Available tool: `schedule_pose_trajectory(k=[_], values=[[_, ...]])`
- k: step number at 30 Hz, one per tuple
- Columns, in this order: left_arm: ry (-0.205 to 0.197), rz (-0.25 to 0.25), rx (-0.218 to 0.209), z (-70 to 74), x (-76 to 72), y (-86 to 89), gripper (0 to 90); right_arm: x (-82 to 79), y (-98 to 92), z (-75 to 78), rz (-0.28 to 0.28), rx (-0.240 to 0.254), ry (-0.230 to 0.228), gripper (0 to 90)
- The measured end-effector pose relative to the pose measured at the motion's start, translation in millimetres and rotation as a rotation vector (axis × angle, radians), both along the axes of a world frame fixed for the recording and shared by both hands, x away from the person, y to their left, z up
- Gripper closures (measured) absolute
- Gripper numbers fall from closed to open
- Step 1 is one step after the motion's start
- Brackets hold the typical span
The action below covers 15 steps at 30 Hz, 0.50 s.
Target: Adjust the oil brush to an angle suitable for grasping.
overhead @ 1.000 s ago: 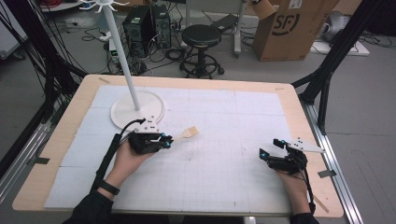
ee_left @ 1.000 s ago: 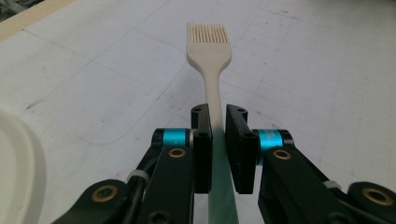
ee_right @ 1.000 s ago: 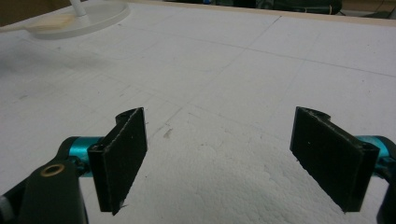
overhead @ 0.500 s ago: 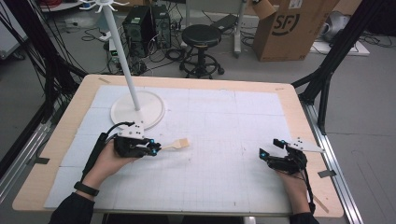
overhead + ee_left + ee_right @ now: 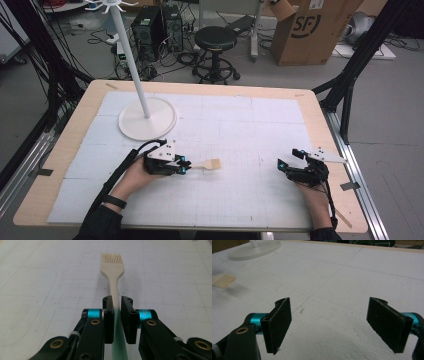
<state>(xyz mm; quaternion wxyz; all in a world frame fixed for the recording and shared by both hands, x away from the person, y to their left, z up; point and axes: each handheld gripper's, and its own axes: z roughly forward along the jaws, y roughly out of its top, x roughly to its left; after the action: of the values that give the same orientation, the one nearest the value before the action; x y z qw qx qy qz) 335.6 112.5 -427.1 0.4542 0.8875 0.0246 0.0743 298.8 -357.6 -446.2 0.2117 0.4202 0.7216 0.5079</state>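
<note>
Our left tongs (image 5: 183,167) clamp the cream pastry brush (image 5: 112,270) by its handle, bristles pointing right, low over the counter (image 5: 240,130) at lower centre. Our right tongs (image 5: 284,166) sit wide open, lower right, holding nothing.

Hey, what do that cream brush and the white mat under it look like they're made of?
The brush looks like moulded silicone or plastic: one matte cream piece, handle and thick, even bristles alike. The left hand-held gripper is shut on its handle. The white mat looks like foam board: its surface is pebbly and dented up close, with faint grid lines.
</note>
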Motion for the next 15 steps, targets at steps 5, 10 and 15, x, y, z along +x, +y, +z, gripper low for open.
schedule_pose_trajectory(k=[5, 10, 15], values=[[0.004, -0.047, -0.008, -4.4, 4.9, -19.2, 81.5, 0.1, -0.2, 0.0, 0.001, 0.001, 0.002, 19.5], [0.005, -0.088, -0.049, -9.9, 12.3, -31.0, 81.6, 0.3, -0.3, -0.1, 0.003, 0.000, -0.001, 19.5], [0.037, -0.124, -0.042, -20.8, 15.9, -36.7, 81.6, 0.3, -0.1, -0.1, 0.003, 0.001, 0.000, 19.5]])
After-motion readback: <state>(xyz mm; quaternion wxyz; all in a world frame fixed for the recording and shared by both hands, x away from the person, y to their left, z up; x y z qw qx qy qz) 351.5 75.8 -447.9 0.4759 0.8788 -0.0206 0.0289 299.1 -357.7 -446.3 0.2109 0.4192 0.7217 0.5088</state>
